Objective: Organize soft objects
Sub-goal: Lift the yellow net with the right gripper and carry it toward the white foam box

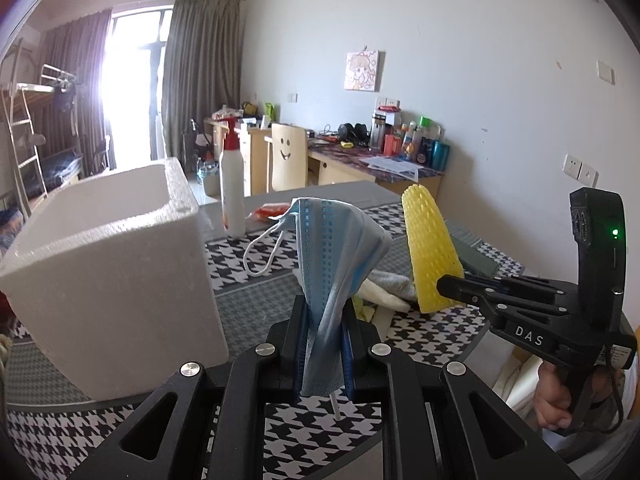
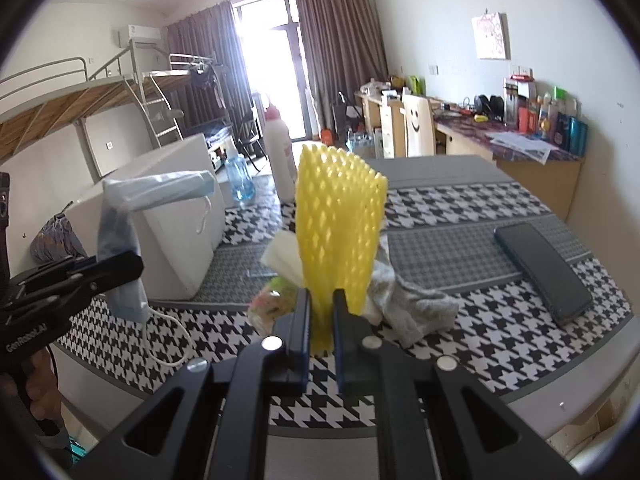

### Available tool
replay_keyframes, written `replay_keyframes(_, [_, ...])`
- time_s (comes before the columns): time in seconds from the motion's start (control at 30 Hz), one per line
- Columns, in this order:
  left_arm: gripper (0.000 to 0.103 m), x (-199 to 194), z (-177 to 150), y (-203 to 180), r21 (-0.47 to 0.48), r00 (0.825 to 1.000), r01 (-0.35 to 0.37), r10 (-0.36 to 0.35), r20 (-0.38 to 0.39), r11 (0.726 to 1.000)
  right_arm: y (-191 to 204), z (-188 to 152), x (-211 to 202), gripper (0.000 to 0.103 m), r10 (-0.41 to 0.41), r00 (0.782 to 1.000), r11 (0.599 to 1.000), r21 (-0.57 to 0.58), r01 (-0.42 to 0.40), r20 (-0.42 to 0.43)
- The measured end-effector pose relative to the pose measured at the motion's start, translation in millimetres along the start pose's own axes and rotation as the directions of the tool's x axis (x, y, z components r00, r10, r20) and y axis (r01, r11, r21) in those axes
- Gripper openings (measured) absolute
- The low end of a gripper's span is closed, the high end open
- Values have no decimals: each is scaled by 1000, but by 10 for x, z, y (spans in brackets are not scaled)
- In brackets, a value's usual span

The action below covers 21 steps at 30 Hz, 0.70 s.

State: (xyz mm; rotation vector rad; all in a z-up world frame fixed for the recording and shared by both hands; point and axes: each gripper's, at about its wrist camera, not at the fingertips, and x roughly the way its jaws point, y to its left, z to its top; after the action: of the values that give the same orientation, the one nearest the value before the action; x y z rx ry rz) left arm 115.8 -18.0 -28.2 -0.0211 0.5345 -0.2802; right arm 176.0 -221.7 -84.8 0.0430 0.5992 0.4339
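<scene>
1. Left wrist view: the left hand-held gripper is clamped on a blue face mask, which stands up out of the jaws, lifted off the desk, with its white ear loop dangling to the left.
2. To the left, near the mask, a white foam box sits on the houndstooth cloth, its open top empty as far as the view shows.
3. Beyond the box a white pump bottle with a red top stands upright, and a red packet lies just right of it.
4. On the right, the right hand-held gripper reaches in from the side, closed on the lower end of a yellow foam net, which points upward.
5. Between the 2 grippers, a grey sock lies on the desk.
6. Right wrist view: the right hand-held gripper pinches the yellow foam net at its bottom, and the net stands upright above the desk.
7. Behind the net lie a grey sock, a pale foam piece and a crumpled clear bag.
8. A dark phone lies flat at the right, well apart from that pile.
9. At left, the left hand-held gripper holds the face mask, gripped shut, in front of the foam box.
</scene>
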Motion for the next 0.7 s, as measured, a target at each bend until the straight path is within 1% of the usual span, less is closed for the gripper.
replay_keyframes(0.3, [16,-57,161,32,-4,999,-26,26,36,1000,75,134,-116,13,13,999,1000,-23,-12,49])
replay_keyframes(0.7, [16,-69,404,53,-4,995,-55,55,78,998,159,363,-132,13,50,994,998,-49,-46,96])
